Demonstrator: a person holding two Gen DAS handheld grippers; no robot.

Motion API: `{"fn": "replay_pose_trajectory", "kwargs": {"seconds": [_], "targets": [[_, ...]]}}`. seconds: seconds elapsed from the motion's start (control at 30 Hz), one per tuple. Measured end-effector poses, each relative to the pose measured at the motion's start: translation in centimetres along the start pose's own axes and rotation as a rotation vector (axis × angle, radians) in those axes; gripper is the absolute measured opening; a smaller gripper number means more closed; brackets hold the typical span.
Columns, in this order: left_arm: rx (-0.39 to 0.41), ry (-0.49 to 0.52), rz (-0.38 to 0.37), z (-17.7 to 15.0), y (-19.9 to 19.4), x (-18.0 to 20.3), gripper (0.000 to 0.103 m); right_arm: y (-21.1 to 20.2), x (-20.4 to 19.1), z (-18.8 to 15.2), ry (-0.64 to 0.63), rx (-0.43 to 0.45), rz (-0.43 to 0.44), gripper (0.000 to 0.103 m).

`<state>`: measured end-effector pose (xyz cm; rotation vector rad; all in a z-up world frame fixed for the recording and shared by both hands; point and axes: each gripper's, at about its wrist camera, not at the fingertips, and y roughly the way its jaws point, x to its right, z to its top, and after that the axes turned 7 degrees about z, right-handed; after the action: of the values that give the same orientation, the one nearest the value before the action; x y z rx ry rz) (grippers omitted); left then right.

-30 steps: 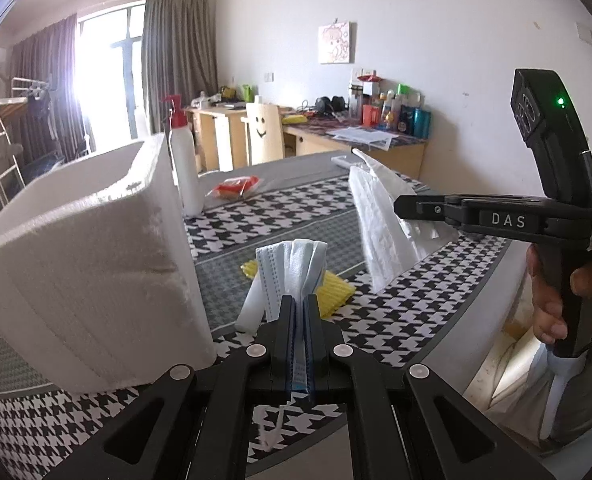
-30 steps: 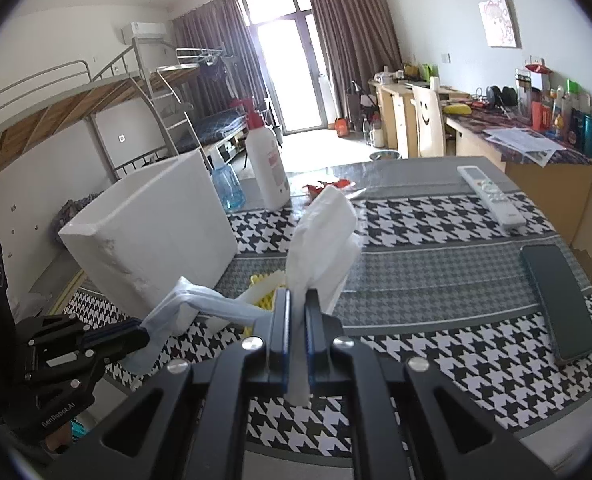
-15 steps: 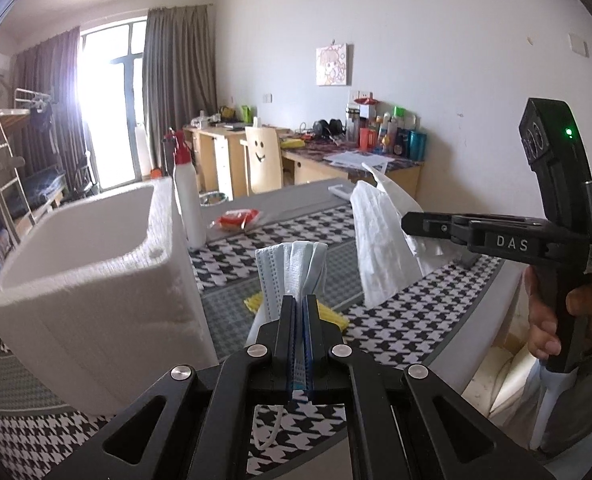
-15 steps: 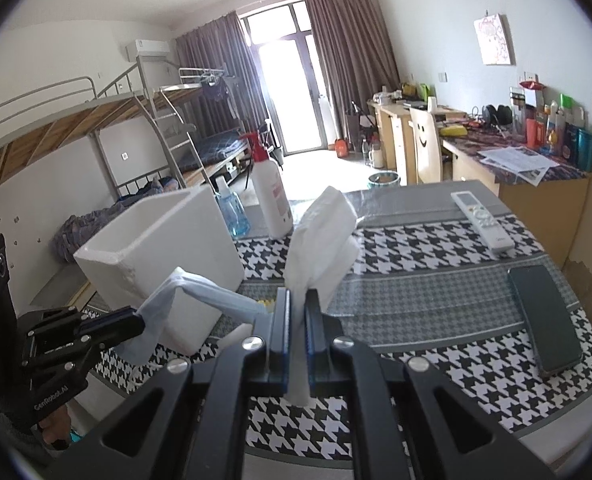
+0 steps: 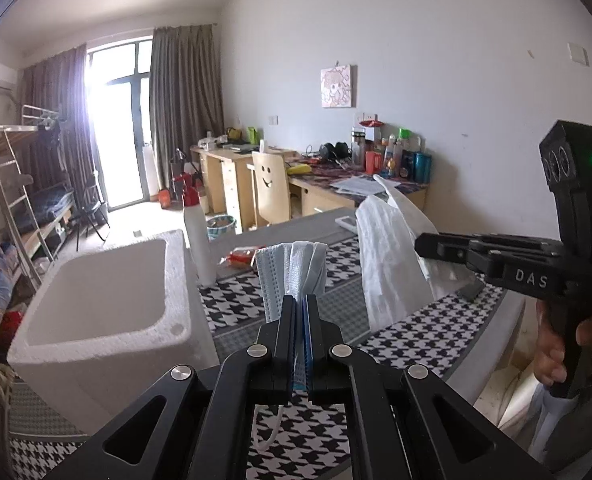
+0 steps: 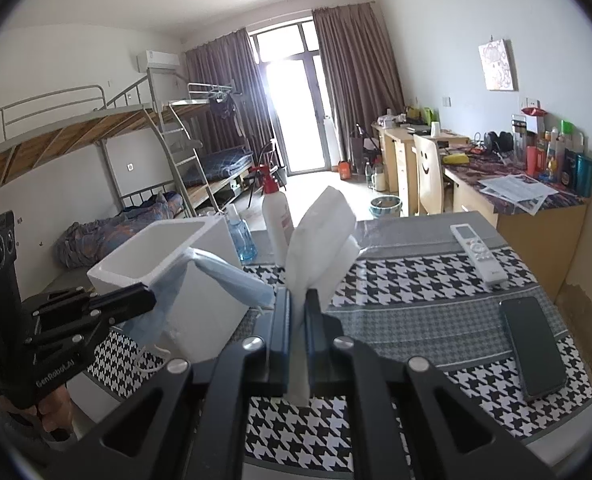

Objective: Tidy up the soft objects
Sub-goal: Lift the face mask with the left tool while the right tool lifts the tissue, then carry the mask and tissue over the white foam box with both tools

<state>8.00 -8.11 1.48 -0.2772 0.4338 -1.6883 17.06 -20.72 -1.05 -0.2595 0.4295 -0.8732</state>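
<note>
My left gripper (image 5: 301,308) is shut on a light blue face mask (image 5: 292,270), held in the air to the right of an open white foam box (image 5: 96,304). The mask (image 6: 224,280) hangs beside the box (image 6: 168,252) in the right wrist view too. My right gripper (image 6: 301,300) is shut on a white tissue pack (image 6: 320,236), held high above the houndstooth table (image 6: 408,292). The pack (image 5: 384,256) and the right gripper (image 5: 420,246) show at right in the left wrist view.
A white spray bottle with a red top (image 6: 278,220) and a blue sanitizer bottle (image 6: 242,238) stand behind the box. A remote (image 6: 480,252) and a black phone (image 6: 534,346) lie at the table's right. A red packet (image 5: 242,256) lies past the mask.
Both grippers have risen with their loads. The box's open top now shows from above, and the yellow item on the table has dropped out of sight.
</note>
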Motion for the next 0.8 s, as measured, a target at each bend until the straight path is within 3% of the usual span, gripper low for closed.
{"fn": "replay_pose_trajectory", "kwargs": {"seconds": [0.8], "targets": [[0.098,-0.030,0.063,3.2,-1.2,-2.0,0.004,-0.3,-1.3,2.3,-0.049,0.055,0.034,0.009]]}}
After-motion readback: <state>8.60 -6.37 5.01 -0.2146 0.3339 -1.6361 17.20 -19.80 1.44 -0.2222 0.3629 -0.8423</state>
